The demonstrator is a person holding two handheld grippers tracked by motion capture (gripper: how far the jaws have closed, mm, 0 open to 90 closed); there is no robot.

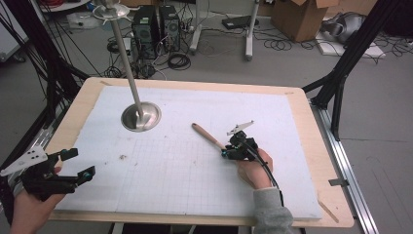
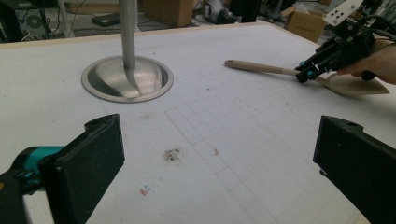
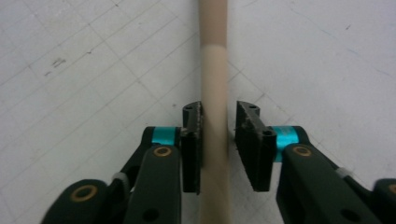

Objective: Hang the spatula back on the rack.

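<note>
No lettering, label, brand mark, number or sign can be read anywhere in these views. The white mat [image 1: 195, 161] on the surface carries only a faint printed grid of squares, without figures. The cardboard boxes [image 1: 304, 14] on the floor behind show no legible print, and the dark computer towers [image 1: 156, 24] beside them are too small and blurred to give up any marking.

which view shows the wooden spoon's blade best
The left gripper view: the wooden spoon lies side-on there, its pale blade plain beyond the right gripper. The high view hides the blade under the hand. The right gripper view gives just the handle between that gripper's jaws.
</note>
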